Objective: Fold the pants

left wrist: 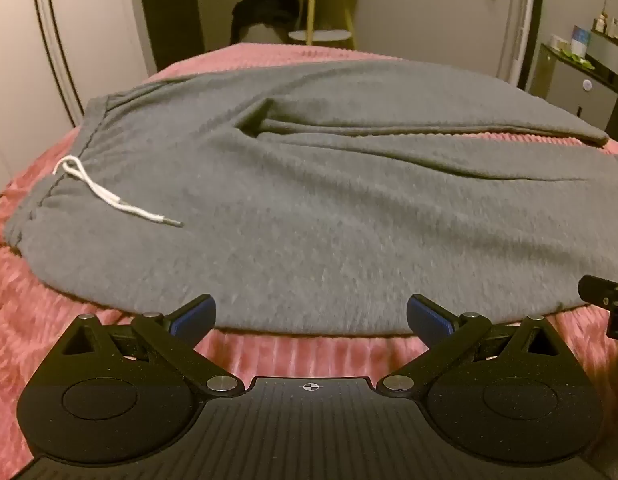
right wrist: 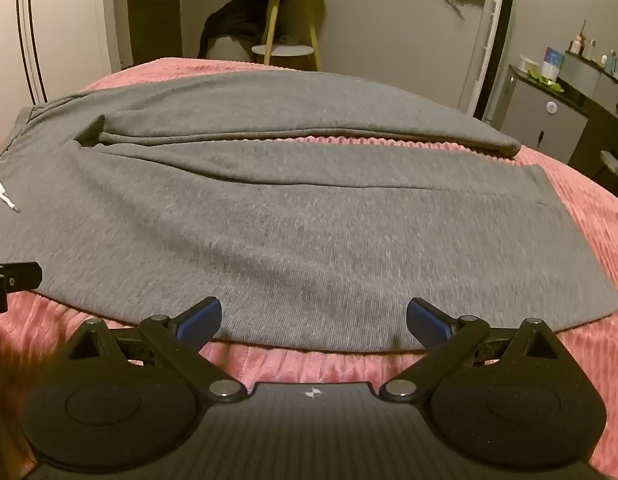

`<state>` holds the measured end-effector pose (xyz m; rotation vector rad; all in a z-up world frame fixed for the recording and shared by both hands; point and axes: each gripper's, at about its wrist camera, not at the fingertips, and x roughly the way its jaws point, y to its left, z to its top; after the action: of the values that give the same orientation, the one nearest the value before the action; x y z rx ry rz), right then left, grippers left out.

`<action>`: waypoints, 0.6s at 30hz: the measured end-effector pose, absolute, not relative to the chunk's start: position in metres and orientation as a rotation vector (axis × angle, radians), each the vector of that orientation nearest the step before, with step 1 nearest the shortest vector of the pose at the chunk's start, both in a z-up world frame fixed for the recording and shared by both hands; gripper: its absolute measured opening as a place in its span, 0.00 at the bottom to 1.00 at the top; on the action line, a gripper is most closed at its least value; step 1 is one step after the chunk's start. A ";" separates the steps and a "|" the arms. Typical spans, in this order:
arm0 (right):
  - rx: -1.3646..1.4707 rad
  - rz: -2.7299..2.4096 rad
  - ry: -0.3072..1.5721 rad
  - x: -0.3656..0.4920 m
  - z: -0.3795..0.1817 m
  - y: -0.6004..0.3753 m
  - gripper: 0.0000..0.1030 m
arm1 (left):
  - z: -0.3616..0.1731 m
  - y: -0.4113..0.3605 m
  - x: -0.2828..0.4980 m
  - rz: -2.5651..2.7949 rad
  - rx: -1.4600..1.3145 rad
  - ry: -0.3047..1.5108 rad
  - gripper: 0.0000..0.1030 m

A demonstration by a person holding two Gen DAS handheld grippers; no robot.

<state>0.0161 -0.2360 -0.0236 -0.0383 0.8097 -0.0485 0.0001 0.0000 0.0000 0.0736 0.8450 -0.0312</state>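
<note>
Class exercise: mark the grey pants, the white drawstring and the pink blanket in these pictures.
grey pants (right wrist: 309, 248), right wrist view: middle of the near leg.
white drawstring (left wrist: 105, 196), left wrist view: the cord's loose length below the waistband.
pink blanket (left wrist: 309, 354), left wrist view: bare strip by the near edge.

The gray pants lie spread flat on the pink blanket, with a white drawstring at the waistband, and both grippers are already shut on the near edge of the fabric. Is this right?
Not quite: neither gripper holds anything. The left gripper and right gripper are both open, at the near edge of the gray pants, as each wrist view shows. The rest is right: the pants lie spread on the pink blanket, with a white drawstring at the waistband.
</note>
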 end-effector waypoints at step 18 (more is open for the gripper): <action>-0.032 -0.044 0.810 0.014 -0.024 -0.238 0.96 | -0.003 0.000 0.001 -0.036 0.056 0.864 1.00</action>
<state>0.0141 -0.2376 -0.0239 -0.0324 0.8097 -0.0442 0.0006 -0.0001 -0.0033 0.0560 0.8636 -0.0363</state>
